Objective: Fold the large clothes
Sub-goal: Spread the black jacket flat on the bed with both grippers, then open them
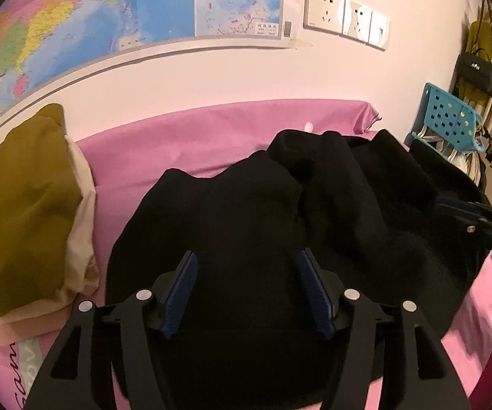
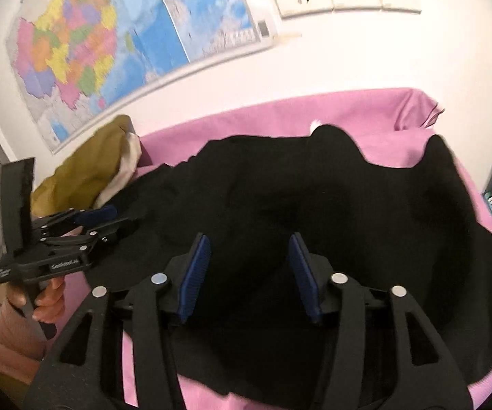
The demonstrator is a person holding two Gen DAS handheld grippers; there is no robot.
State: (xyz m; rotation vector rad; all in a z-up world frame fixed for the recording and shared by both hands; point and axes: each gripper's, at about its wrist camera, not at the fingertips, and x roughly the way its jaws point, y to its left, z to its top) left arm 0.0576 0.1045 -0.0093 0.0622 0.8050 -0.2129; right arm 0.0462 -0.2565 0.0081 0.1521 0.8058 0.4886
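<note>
Two black tools with blue ribbed pads, left tool (image 1: 246, 294) and right tool (image 2: 249, 273), both spread wide and empty above a crumpled black garment (image 2: 280, 198), lying on pink sheeting (image 1: 184, 136), perhaps a bed, olive-and-cream cloth bundle (image 1: 23, 212) beside it.

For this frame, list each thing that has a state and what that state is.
Black garment: crumpled, unfolded, spread on the pink sheet.
Left gripper: open, holding nothing, over the garment.
Right gripper: open, holding nothing, over the garment.
Olive cloth: bunched in a heap by the wall.
</note>
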